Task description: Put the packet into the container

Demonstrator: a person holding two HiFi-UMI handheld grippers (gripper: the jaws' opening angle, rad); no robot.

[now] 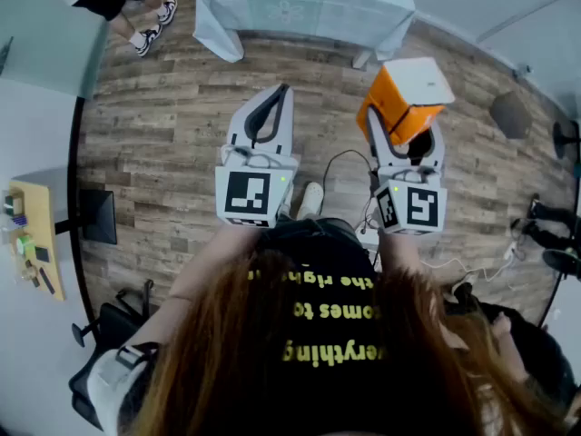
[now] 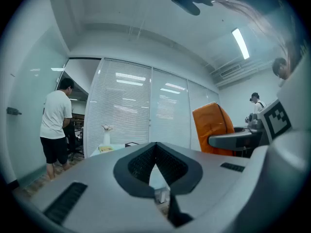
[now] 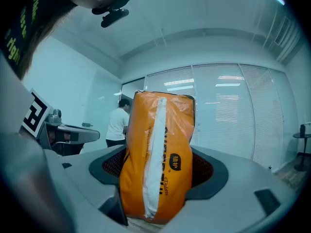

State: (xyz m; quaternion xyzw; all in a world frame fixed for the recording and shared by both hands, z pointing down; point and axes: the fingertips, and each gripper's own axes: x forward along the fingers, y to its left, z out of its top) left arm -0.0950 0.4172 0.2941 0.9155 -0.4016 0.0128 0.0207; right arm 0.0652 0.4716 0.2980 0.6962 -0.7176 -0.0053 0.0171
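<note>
Right tongs (image 1: 405, 127) stand wide, clamped on the orange packet (image 3: 158, 154), which sits between them with its long axis upright; left tongs (image 1: 281, 95), held level alongside, are closed on nothing; no container shows in any view.

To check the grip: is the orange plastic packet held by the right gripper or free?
Held: the orange plastic packet sits clamped between the right gripper's jaws, off any surface.
</note>
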